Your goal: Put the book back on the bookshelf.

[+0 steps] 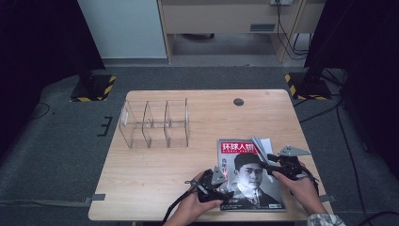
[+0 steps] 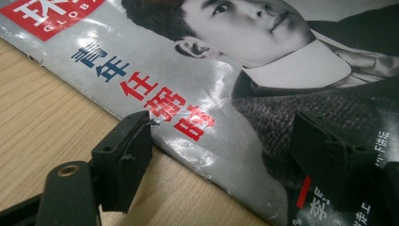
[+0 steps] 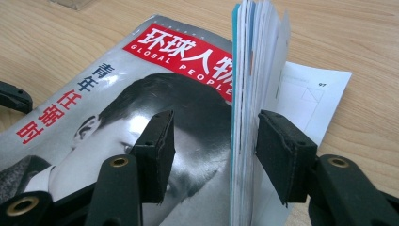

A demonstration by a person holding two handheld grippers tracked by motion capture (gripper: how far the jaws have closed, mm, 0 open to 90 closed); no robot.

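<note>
On the magazine (image 3: 155, 94) in front of you, a red banner at the top of the cover carries white Chinese characters "环球人物" with "GLOBAL PEOPLE" beneath them. Down the cover's left side you can read "青年" in blue and "任弼时" in red. The loose white sheet (image 3: 320, 89) under the lifted pages bears a small "97".

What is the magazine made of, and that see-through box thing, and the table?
Magazine: glossy coated paper, probably; its cover shines and its thin pages fan out. Divided box: clear hard plastic, likely acrylic; the table shows through. Table: pale wood-grain top, maybe laminate rather than solid wood.
</note>
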